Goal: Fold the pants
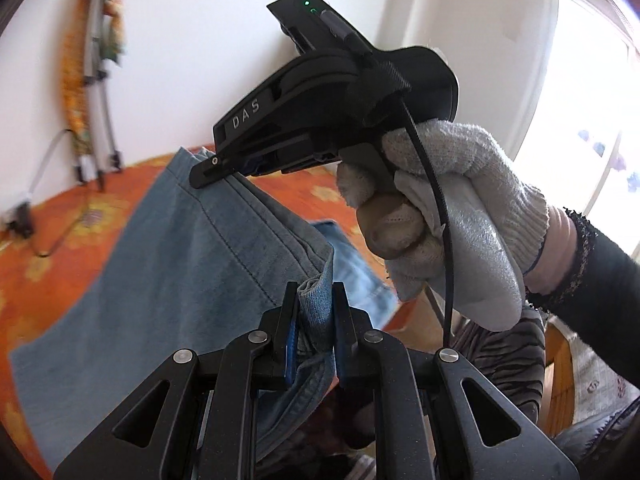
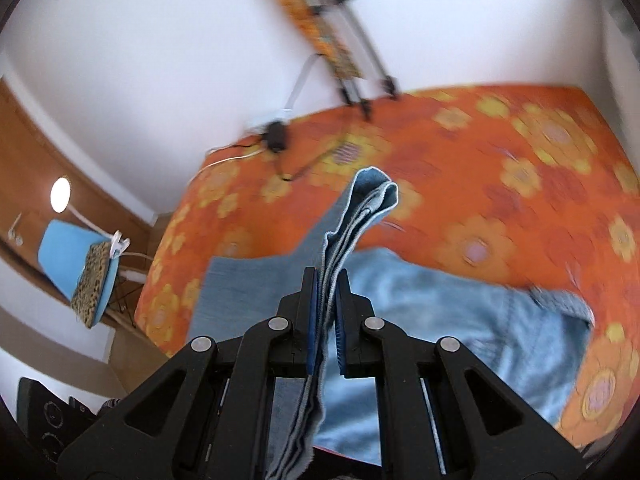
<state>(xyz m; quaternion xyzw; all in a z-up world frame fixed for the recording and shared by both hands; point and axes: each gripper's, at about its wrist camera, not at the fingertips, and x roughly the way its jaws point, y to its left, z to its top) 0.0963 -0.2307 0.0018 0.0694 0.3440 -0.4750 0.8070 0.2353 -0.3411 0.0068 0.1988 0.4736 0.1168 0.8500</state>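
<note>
Light blue denim pants [image 1: 132, 264] hang stretched between my two grippers over an orange flowered bed. In the left wrist view my left gripper [image 1: 316, 296] is shut on a bunched fold of the denim. Ahead of it a gloved hand [image 1: 440, 216] holds my right gripper [image 1: 204, 172], whose tip pinches the pants' far edge. In the right wrist view my right gripper [image 2: 328, 284] is shut on several layered denim edges [image 2: 360, 204] that stick up past the fingers. The rest of the pants [image 2: 460, 320] lies on the bed below.
The bed cover [image 2: 520, 184] is orange with yellow flowers. A folded ironing board [image 1: 94, 80] leans on the white wall. A black plug and cable [image 2: 276, 136] lie on the bed's far side. A blue chair [image 2: 76, 268] stands at left, a bright window [image 1: 580, 120] at right.
</note>
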